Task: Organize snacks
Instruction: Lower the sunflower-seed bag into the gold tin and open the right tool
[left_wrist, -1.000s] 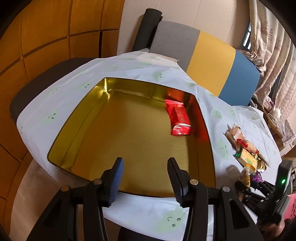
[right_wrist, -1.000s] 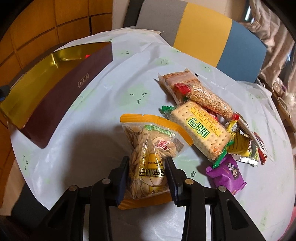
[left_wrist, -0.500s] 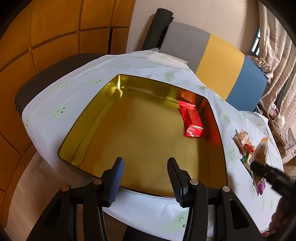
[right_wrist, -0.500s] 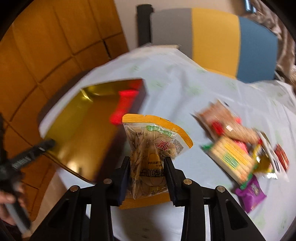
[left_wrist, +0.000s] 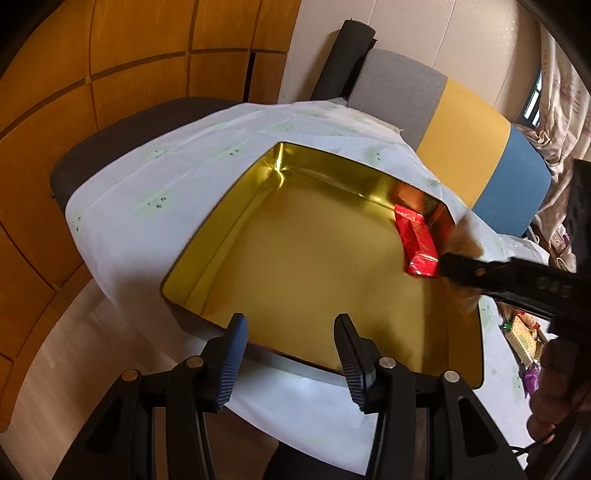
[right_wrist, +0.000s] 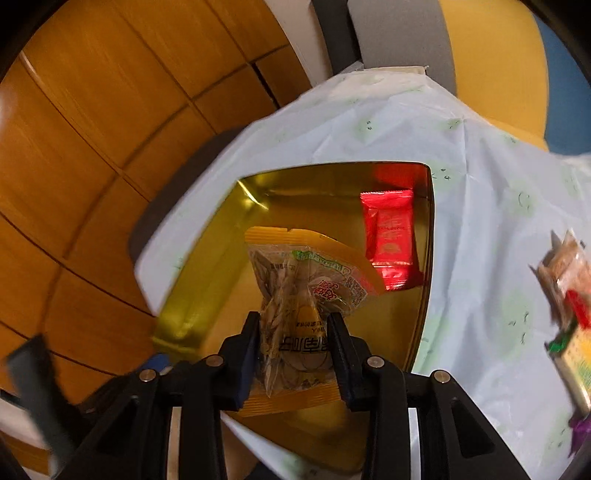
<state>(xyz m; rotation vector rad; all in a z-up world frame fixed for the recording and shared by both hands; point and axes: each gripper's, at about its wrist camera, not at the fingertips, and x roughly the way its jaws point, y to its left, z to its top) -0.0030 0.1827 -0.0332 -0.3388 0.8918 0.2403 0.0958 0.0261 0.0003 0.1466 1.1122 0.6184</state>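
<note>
Snacks go into a gold-lined tin (right_wrist: 207, 295) on a table under a pale cloth printed with small green faces (right_wrist: 480, 229). Seen from the right wrist camera, the right gripper (right_wrist: 294, 343) clamps a clear, orange-edged pouch of seeds (right_wrist: 295, 302) at lower centre of the frame, its pads pressed on the pouch's pinched waist; the jaws have just eased open slightly with the pouch between them. The pouch hangs over the tin's interior. Its printing shows a green banner, red characters and bold black characters on a yellow patch, all too blurred to read. A red foil packet (right_wrist: 389, 236) lies flat against the tin's right wall, its gold lettering illegible. More snacks (right_wrist: 569, 306), among them a green-and-yellow cracker pack, sit at the right edge of the frame, well apart from the tin, their labels smeared by motion. In the left wrist camera, the left gripper (left_wrist: 291, 360) hovers at the tin's near rim at bottom centre, fingers partly open and holding nothing. A grey, yellow and blue chair (left_wrist: 469, 147) stands at upper right.
</note>
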